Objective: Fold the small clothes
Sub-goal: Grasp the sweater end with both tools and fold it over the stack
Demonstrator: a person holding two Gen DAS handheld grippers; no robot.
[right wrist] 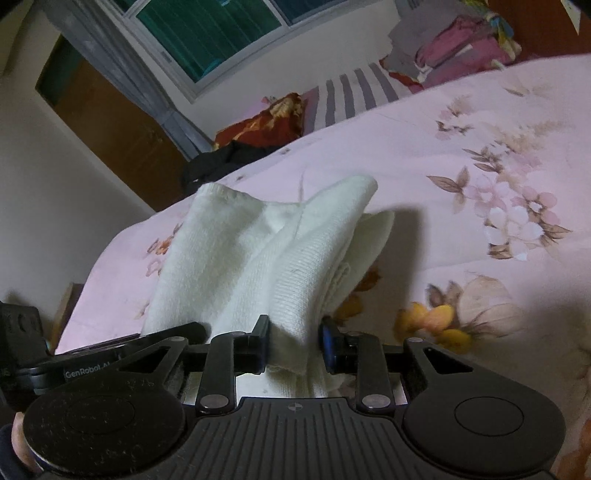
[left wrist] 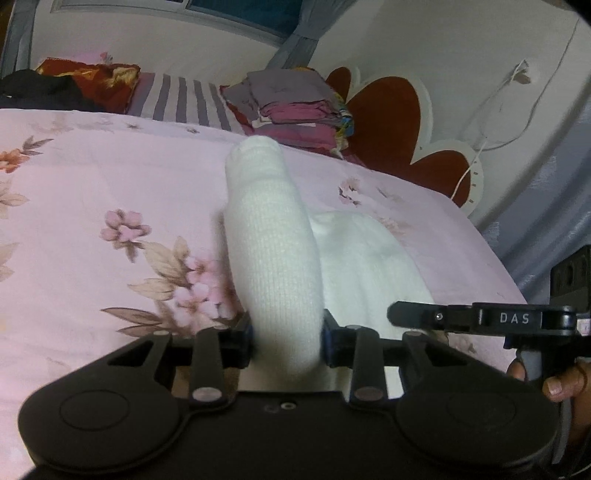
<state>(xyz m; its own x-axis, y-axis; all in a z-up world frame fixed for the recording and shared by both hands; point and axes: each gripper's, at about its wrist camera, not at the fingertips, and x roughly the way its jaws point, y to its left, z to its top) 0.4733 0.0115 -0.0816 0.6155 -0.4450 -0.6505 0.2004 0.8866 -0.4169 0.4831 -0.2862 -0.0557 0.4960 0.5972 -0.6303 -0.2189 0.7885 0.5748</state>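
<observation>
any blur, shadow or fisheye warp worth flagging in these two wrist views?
Left wrist: white knit garment blurred at its left edge, bedspread edge bowed by fisheye, dark vignette in the upper corners. Right wrist: horizon tilted, garment casts a shadow on the bedspread, orange flowers smeared, window dark.

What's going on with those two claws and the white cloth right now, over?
Left gripper shut on white knit garment. Right gripper shut on the same garment, lifted off the floral bedspread. Nothing in the way.

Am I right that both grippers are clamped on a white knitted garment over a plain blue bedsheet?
Not quite: the bedsheet is pink with flowers, as both wrist views show. The left gripper and right gripper are indeed clamped on the white knitted garment.
</observation>
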